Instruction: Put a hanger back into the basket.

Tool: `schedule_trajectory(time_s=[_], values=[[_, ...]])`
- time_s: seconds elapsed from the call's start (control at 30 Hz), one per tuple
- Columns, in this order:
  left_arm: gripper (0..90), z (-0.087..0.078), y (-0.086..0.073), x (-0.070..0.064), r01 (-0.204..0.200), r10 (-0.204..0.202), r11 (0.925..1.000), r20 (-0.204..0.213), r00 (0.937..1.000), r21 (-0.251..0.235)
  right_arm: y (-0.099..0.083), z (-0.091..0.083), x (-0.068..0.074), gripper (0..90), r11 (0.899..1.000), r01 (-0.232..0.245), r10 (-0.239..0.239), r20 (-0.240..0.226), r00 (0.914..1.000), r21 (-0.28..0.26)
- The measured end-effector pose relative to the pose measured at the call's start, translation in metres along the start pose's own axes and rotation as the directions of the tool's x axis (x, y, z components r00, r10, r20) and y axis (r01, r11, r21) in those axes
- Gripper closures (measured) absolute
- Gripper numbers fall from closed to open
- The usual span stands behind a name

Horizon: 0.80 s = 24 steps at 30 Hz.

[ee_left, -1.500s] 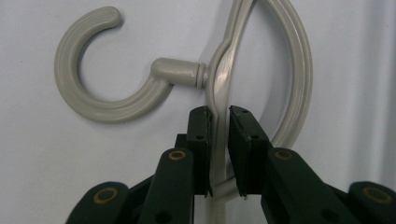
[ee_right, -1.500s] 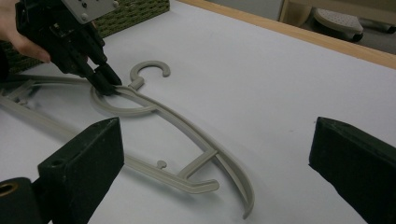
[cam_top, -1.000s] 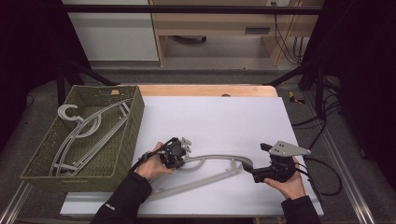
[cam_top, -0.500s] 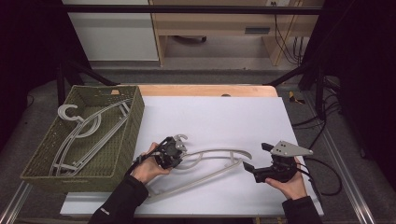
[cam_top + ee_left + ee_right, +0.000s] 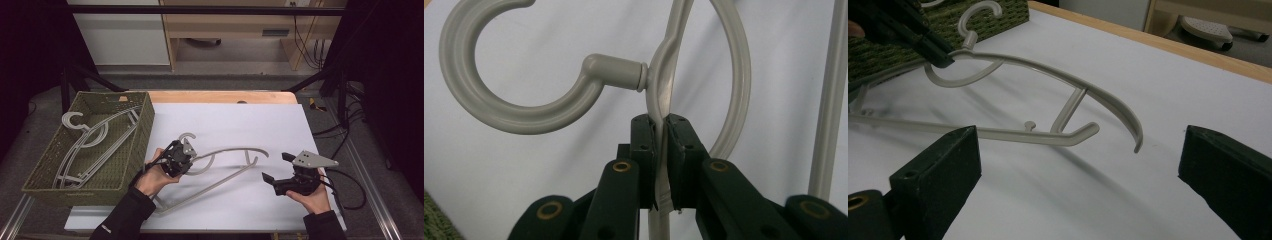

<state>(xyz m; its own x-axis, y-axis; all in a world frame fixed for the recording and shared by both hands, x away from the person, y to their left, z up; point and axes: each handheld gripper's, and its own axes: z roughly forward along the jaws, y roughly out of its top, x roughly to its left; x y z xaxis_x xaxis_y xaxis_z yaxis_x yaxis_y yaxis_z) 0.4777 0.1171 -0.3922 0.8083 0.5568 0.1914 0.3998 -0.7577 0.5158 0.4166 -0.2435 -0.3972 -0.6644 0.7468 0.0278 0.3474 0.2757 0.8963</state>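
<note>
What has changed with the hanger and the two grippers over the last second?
The left gripper, shut on the hanger near its hook, has lifted that end and swung it toward the basket. The right gripper has let go and stands open. The hangers in the basket stayed put.

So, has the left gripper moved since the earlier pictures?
Yes. The left gripper, shut on the grey hanger, has shifted left, closer to the green basket, and dragged the hanger with it.
</note>
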Motion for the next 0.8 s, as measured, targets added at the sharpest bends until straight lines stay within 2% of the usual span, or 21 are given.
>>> schedule_trajectory(time_s=[0.2,0.43,0.8], values=[[82.9,-0.015,0.005,0.000,0.000,0.000,0.9998,-0.010,0.9999,-0.022,0.000,-0.002,-0.001,4.0,1.000,-0.002,0.002,0.002,1.0000,-0.006],[82.9,-0.035,0.010,0.002,0.003,-0.005,0.9990,-0.043,0.9991,-0.044,0.001,-0.003,-0.001,4.0,1.000,-0.003,0.003,0.003,1.0000,-0.012],[82.9,-0.082,0.028,0.008,-0.001,-0.008,0.9959,-0.097,0.9953,-0.090,0.001,-0.005,-0.001,4.0,1.000,-0.005,0.005,0.003,1.0000,-0.017]])
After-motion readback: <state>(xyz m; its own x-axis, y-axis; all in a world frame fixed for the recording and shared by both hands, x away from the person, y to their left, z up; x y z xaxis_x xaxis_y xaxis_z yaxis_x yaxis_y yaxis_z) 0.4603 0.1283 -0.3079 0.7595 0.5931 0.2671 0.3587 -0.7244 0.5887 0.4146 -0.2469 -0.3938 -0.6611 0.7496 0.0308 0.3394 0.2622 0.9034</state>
